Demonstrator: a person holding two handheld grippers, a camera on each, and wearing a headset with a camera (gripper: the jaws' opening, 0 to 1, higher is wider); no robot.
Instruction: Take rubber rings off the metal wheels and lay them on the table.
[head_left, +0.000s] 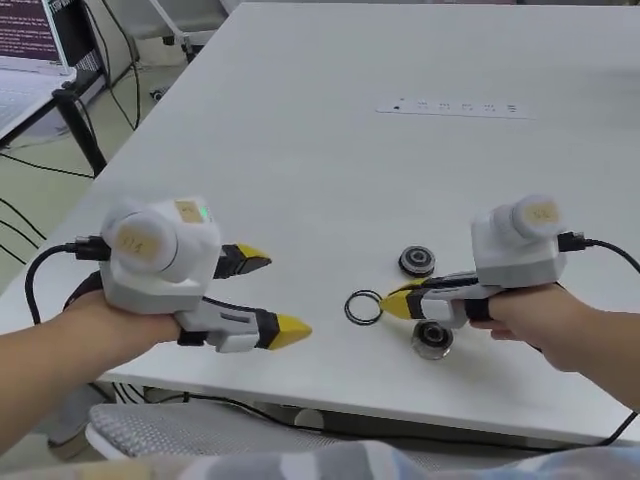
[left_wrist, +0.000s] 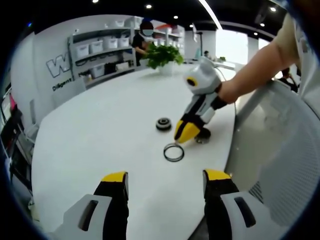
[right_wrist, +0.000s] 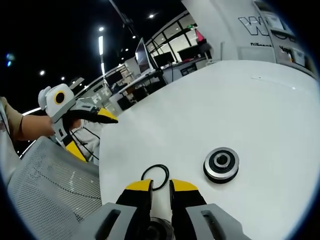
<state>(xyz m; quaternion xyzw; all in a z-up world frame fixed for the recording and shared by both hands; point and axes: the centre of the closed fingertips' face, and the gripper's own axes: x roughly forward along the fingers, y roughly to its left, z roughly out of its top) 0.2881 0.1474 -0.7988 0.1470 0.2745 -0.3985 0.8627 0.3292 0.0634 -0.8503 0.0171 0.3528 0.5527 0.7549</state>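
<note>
A black rubber ring (head_left: 363, 307) lies flat and loose on the white table (head_left: 330, 150). My right gripper (head_left: 396, 304) hovers just right of it, jaws nearly together with nothing between them. One metal wheel (head_left: 417, 261) sits behind that gripper and a second wheel (head_left: 432, 340) lies under its body. In the right gripper view the ring (right_wrist: 155, 176) lies just beyond my right gripper (right_wrist: 161, 186), the far wheel (right_wrist: 221, 164) to the right. My left gripper (head_left: 272, 292) is open and empty near the table's front left. In its view, the ring (left_wrist: 173, 152) lies ahead of my left gripper (left_wrist: 165, 177).
A flush socket strip (head_left: 453, 107) is set into the table further back. A mesh chair back (head_left: 150, 430) sits below the front edge. Cables (head_left: 40, 160) and a desk with a screen (head_left: 30, 40) stand off to the left. A plant (left_wrist: 161, 54) stands at the table's far end.
</note>
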